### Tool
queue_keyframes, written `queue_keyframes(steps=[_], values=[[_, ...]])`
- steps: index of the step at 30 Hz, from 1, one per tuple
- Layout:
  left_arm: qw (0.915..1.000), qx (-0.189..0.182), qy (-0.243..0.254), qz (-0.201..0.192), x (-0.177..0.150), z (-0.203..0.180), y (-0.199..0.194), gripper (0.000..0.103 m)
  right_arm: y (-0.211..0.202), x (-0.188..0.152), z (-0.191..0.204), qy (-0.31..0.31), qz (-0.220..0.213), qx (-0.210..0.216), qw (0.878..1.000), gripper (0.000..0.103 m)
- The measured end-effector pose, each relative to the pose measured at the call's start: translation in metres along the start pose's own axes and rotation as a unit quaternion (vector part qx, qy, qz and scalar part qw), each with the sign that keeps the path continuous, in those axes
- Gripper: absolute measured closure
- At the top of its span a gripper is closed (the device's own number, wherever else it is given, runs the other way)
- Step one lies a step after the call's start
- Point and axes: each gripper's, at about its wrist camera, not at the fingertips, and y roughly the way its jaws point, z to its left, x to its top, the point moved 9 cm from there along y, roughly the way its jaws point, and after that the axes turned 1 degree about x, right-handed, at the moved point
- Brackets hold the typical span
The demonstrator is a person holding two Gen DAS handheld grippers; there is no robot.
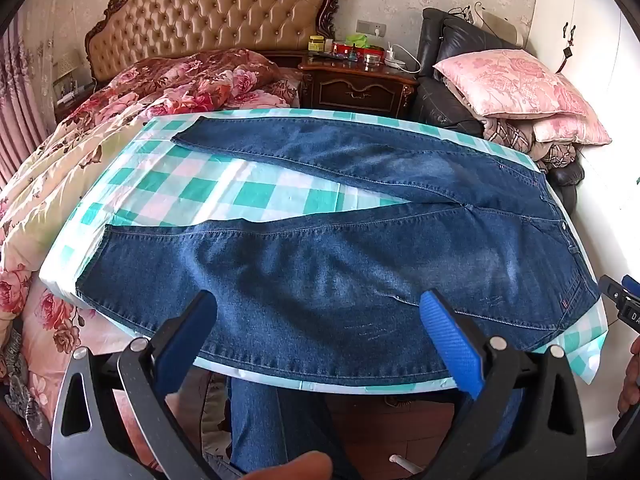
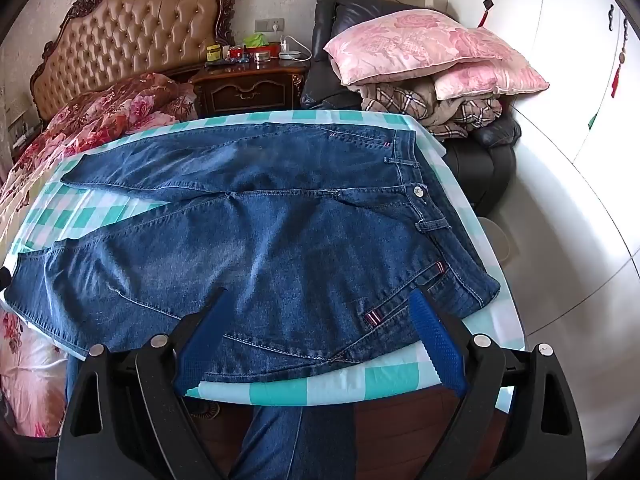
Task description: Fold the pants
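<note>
Blue denim pants (image 1: pixel 320 264) lie flat and spread on a table with a green-and-white checked cloth (image 1: pixel 208 188). The legs point left and the waistband is at the right. My left gripper (image 1: pixel 320 312) is open above the near leg at the table's front edge, holding nothing. My right gripper (image 2: pixel 320 312) is open above the hip and pocket area of the pants (image 2: pixel 280 240), near the front edge of the cloth (image 2: pixel 280 390), holding nothing. The right gripper's body also shows at the right edge of the left wrist view (image 1: pixel 624 300).
A bed with floral bedding (image 1: pixel 132 92) and a tufted headboard (image 1: pixel 212 12) stands behind the table at left. A wooden nightstand (image 1: pixel 360 84) holds small items. A dark chair with pink pillows (image 1: pixel 516 80) is at right. White wardrobe doors (image 2: pixel 560 60) are far right.
</note>
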Motion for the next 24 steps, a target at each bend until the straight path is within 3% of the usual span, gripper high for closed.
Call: queue_keyframes(steps=[24], values=[[1.0,-0.001,-0.001,0.0,-0.0006,0.0007,0.0006,0.002,0.0013,-0.0024,0.0002,-0.002,0.003,-0.001,1.0,0.016]])
